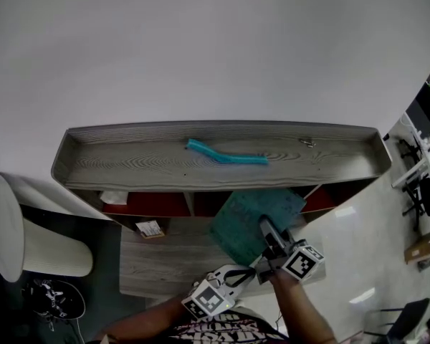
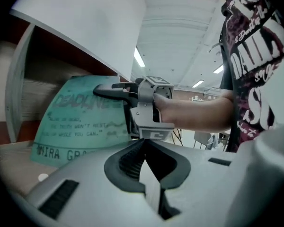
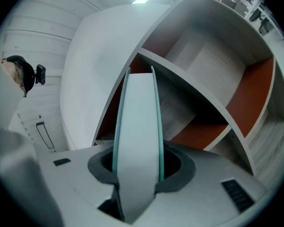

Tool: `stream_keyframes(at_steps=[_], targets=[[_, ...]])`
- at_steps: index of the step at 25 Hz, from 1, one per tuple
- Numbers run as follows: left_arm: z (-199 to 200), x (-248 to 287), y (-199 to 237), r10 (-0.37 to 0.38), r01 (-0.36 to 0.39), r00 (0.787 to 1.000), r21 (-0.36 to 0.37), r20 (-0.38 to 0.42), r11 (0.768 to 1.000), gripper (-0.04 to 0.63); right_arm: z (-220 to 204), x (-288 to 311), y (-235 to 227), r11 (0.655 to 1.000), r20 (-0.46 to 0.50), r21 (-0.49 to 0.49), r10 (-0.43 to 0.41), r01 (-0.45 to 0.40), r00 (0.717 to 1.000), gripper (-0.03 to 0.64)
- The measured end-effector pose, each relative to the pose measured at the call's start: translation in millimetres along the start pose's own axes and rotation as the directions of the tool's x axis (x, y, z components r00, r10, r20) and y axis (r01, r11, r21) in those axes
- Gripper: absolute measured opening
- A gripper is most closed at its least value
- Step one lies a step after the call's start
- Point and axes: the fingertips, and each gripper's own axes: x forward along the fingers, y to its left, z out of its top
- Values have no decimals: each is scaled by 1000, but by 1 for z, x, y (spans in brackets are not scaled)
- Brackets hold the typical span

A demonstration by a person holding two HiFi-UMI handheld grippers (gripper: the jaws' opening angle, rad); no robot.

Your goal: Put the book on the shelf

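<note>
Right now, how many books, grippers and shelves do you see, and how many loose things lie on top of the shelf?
book: 1
grippers: 2 (left gripper, right gripper)
shelf: 1
loose things on the shelf top: 2 (teal curved strip, small metal item)
Total: 6

The teal book [image 1: 249,219] was held tilted by the right gripper [image 1: 269,233], in front of the red-backed compartments of the shelf unit [image 1: 129,158]. The left gripper [image 1: 241,273] was positioned just below the book. A curved blue strip [image 1: 226,155] lay on the unit's grey top.
</note>
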Motion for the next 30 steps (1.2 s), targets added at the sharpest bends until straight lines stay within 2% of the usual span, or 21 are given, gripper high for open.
stream_keyframes(at_steps=[3, 5, 7, 9, 10, 12, 16, 19, 22, 25, 27, 30], targets=[[3, -7, 12, 40, -40, 999, -34, 26, 999, 5, 0, -2, -1, 1000, 5, 11, -8, 8, 1000, 161], [2, -11, 15, 31, -29, 999, -79, 30, 996, 5, 0, -2, -3, 1000, 7, 19, -17, 17, 1000, 161], [2, -12, 6, -37, 39, 999, -106, 19, 994, 5, 0, 0, -3, 1000, 7, 20, -19, 19, 1000, 161], [4, -10, -13, -112, 113, 994, -85, 15, 990, 5, -1, 1, -2, 1000, 9, 25, -12, 11, 1000, 161], [3, -7, -20, -127, 128, 992, -67, 12, 990, 5, -2, 2, -2, 1000, 10, 28, -6, 6, 1000, 161], [0, 1, -22, -102, 102, 995, -41, -1, 994, 5, -3, 2, -1, 999, 14, 34, 0, 0, 1000, 161], [-6, 3, -6, 8, -9, 999, -30, -32, 1000, 5, -7, -3, -4, 1000, 8, 30, -8, 8, 1000, 161], [-2, -4, 6, 63, -64, 998, -63, -10, 996, 5, -2, -5, -5, 1000, 12, 27, -10, 10, 1000, 161], [-1, -6, 1, 12, -12, 1000, -142, 0, 990, 5, -1, -4, -4, 999, 16, 44, -11, 10, 1000, 161], [-5, 1, -28, -69, 67, 997, -71, -25, 995, 5, -2, -3, -2, 999, 17, 53, -10, 9, 1000, 161], [-8, 9, -32, -43, 42, 998, -31, -36, 999, 5, -4, -1, 0, 998, 12, 55, -3, 2, 1000, 161], [-10, 14, -16, 45, -46, 998, -25, -44, 999, 5, -7, -1, 1, 999, 6, 52, 0, 0, 1000, 161]])
